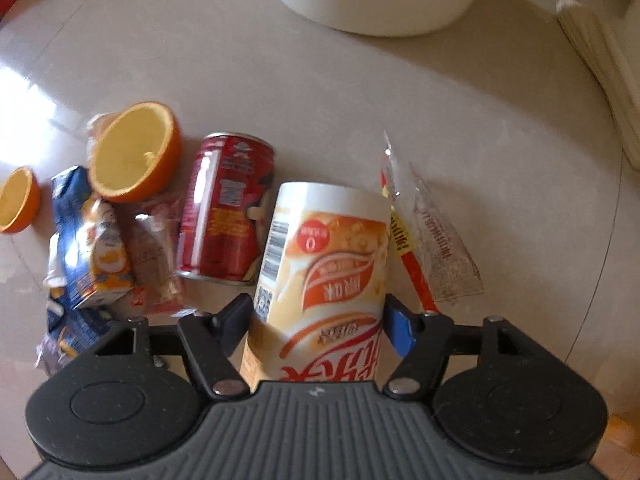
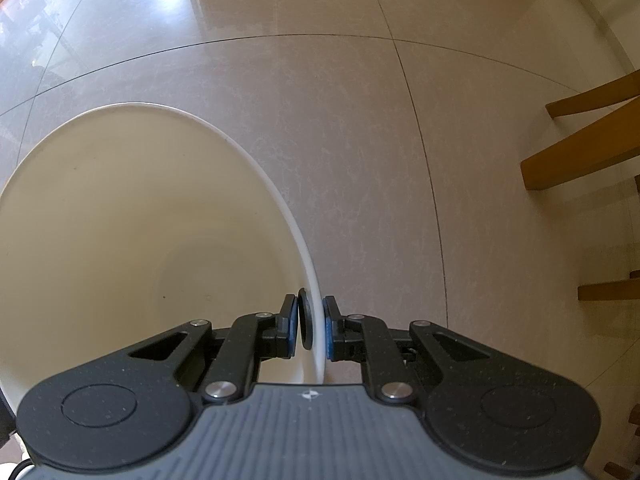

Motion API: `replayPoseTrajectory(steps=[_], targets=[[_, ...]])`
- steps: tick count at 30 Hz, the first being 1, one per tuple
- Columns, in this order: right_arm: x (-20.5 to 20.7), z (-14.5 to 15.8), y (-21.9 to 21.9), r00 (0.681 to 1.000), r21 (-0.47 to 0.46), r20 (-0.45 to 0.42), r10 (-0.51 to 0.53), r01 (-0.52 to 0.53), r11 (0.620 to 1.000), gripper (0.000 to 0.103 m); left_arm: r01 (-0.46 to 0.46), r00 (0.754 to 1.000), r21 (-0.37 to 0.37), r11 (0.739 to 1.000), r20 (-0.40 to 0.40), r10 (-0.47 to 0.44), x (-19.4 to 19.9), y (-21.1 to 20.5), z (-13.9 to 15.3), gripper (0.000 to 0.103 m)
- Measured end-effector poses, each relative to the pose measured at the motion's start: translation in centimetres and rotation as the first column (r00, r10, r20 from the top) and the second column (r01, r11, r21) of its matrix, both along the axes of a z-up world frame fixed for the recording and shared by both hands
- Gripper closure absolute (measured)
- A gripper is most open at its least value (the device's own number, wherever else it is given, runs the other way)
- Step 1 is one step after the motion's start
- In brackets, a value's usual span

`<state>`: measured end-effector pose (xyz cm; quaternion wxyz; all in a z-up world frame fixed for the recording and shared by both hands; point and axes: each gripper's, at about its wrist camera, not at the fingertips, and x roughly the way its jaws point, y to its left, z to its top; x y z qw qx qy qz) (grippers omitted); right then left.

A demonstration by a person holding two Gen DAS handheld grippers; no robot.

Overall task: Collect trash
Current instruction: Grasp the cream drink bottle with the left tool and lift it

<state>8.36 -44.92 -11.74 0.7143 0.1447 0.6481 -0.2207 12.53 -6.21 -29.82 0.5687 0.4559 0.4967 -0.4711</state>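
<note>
Left claw (image 1: 318,320): pinching the cream-and-orange cup (image 1: 324,272), barcode side left, print upside down.
Trash: red can (image 1: 226,208) just left of the claw, orange halves (image 1: 134,152) and wrappers (image 1: 90,248) further left.
Right claw (image 2: 311,328): clamped on the white bucket (image 2: 120,200) rim.

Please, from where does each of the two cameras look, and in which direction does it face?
Left wrist view: sits on the left gripper, faces forward and down at floor trash; the gripper's fingers clamp an orange-white cup, with a red can and an orange half beside it.
Right wrist view: sits on the right gripper, faces down into a white bucket, its fingers closed on the rim.
Shared: the tiled floor and probably the bucket, seen at the top of the left view.
</note>
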Motion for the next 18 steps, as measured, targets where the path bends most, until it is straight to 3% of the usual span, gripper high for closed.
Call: replayPoseTrajectory(steps=[18], targets=[[0.1,-0.4,-0.8,1.000,0.037,-0.011,-0.013,0.013,0.999,0.089,-0.130,0.991,-0.066,0.989,0.025,0.131,1.8,0.4,11.4,0.035]])
